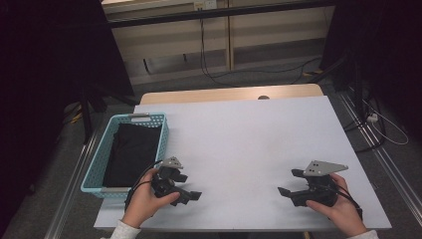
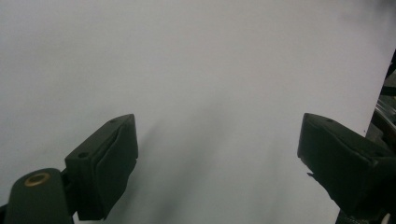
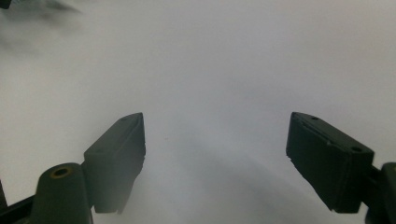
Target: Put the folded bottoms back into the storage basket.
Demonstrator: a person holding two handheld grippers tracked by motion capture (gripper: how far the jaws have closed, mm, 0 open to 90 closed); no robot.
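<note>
The worktop (image 1: 249,134) is smooth, matt white with a pale wood edge. The basket (image 1: 94,164) looks like perforated teal plastic, holding soft, matt black cloth (image 1: 132,154). Fingers (image 2: 105,168) are matt black plastic.

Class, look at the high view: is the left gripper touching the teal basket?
Apart. In the high view the left gripper sits just right of the teal basket, with a strip of white table between them.

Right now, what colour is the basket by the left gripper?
Light teal basket with black cloth inside; clearest in the high view.
</note>
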